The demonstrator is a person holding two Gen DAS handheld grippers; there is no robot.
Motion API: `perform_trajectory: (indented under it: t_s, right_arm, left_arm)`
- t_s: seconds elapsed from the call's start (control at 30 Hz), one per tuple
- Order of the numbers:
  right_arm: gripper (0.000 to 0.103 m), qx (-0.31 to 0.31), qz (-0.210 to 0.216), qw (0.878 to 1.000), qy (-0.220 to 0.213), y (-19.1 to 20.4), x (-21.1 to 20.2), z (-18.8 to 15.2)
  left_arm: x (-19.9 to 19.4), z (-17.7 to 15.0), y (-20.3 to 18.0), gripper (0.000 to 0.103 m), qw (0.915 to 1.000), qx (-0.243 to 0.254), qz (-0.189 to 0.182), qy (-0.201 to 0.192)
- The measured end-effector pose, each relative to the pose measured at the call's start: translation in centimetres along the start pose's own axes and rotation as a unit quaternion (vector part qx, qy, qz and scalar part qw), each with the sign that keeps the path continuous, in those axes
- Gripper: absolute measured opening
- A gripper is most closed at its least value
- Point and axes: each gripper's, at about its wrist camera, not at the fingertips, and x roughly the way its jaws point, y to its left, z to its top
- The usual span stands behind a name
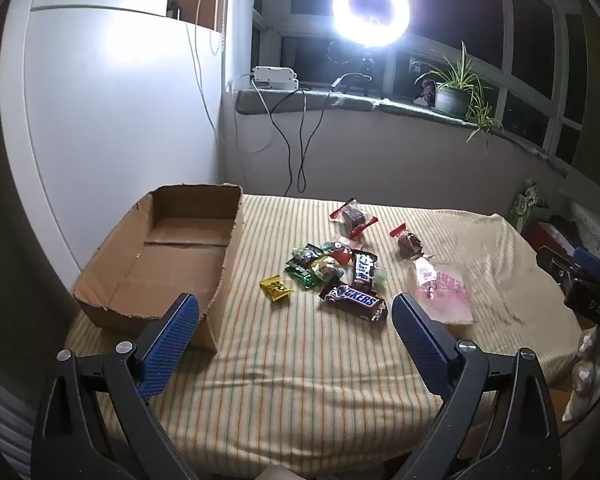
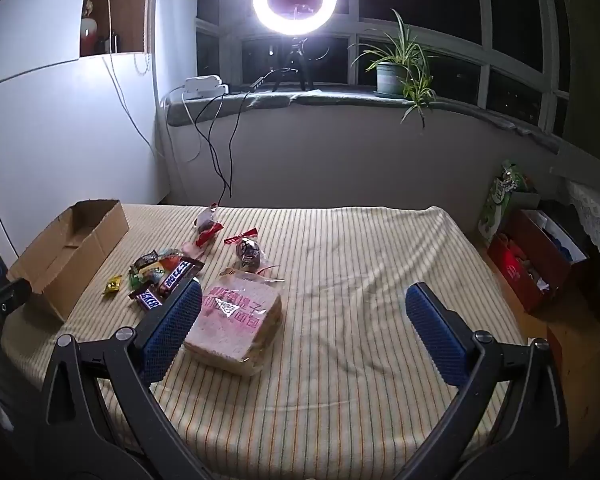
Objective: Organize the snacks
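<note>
Snacks (image 1: 340,276) heaped mid-table on a striped cloth (image 1: 300,380), both grippers wide open and holding nothing.

Far left sits the open cardboard box (image 1: 168,256), nothing visible inside it. Just right of it lies a yellow candy (image 1: 276,289), then the pile with two Snickers bars (image 1: 354,300), two red-tied cakes (image 1: 410,244) behind, and a bagged bread slice (image 2: 236,320) at the right. The left gripper (image 1: 296,320) hovers before the pile; the right gripper (image 2: 304,312) hangs above the cloth, its left finger (image 2: 172,330) overlapping the bread's edge in view.
</note>
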Motion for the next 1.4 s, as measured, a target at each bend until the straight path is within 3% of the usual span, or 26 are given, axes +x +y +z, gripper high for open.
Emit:
perform_trajectory:
  t_s: [1.4]
  right_arm:
    - [0.103, -0.003, -0.003, 1.0, -0.006, 0.7, 0.2, -0.2]
  left_arm:
    - [-0.2, -0.1, -0.4, 0.097, 0.9995, -0.01, -0.028, -0.002]
